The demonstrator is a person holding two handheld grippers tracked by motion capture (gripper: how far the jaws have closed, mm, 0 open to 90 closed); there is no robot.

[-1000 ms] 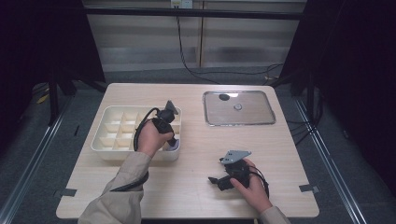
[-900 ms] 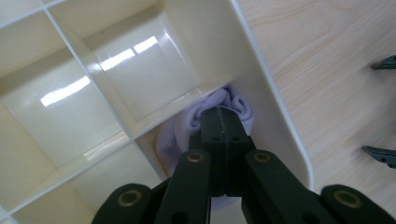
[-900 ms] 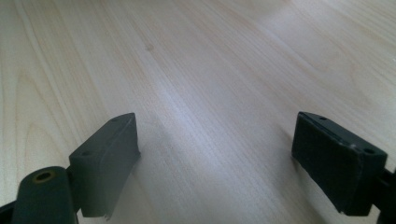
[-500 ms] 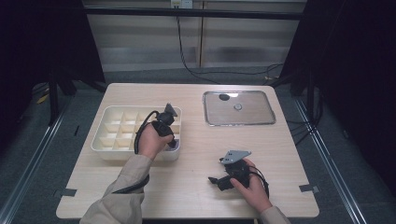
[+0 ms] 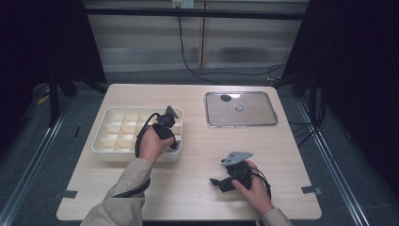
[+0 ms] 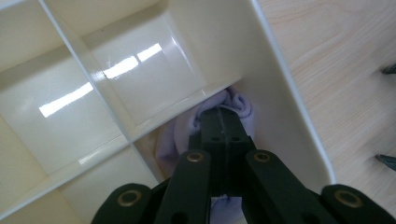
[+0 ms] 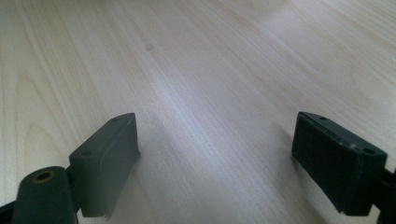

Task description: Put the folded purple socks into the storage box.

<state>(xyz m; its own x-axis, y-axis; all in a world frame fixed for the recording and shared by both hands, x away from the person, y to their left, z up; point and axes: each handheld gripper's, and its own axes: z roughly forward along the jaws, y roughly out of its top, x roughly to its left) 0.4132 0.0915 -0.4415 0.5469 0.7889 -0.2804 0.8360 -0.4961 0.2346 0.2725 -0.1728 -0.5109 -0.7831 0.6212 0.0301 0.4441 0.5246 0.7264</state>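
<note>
Left hand-held gripper (image 6: pixel 223 122) unmoved since before

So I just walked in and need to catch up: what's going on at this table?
A person works with a gripper in each hand. The left gripper is down in a corner compartment of the cream divided box, its jaws shut on a pale lilac cloth. The right gripper rests open over bare table, holding nothing. A metal tray sits beyond it.

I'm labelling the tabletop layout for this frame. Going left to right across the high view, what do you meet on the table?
Cream divided tray → left gripper, reaching down into the tray's near right compartment → right gripper, resting on the table → metal tray at the far right.
</note>
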